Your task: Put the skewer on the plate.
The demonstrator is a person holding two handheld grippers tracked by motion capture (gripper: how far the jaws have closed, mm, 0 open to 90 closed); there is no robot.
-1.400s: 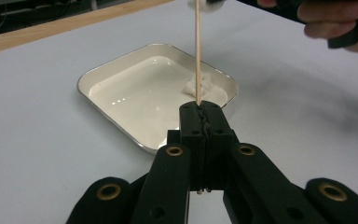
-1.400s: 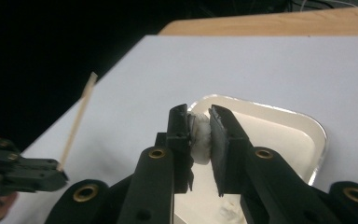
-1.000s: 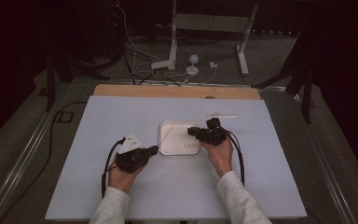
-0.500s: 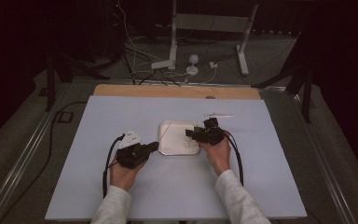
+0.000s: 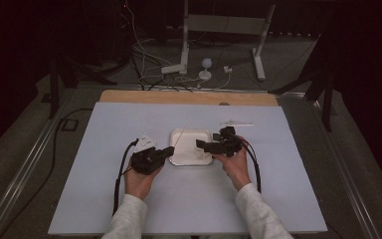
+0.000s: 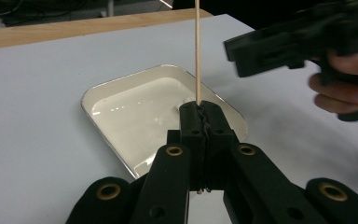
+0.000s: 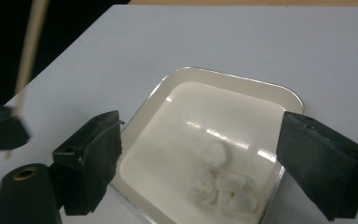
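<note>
A white square tray (image 5: 178, 134) sits mid-table with a small heap of white marshmallow-like lumps (image 7: 220, 185) in it. My left gripper (image 5: 170, 150) is at the tray's left edge, shut on a thin wooden skewer (image 6: 197, 46) that rises from its jaws and slants over the tray (image 6: 91, 110). My right gripper (image 5: 200, 145) reaches in from the right, and its open jaws (image 7: 203, 140) straddle the lumps above the tray (image 7: 242, 79). In the right gripper view, the skewer (image 7: 30, 51) and the left gripper (image 7: 0, 128) appear at the left.
A pale thin stick-like thing (image 5: 236, 124) lies on the white table cover behind my right gripper. A wooden strip (image 5: 189, 97) runs along the far edge. Cables and stand legs (image 5: 184, 64) lie on the floor beyond.
My left gripper has moved forward and right up to the tray with the skewer. My right gripper has shifted slightly left over the tray.
</note>
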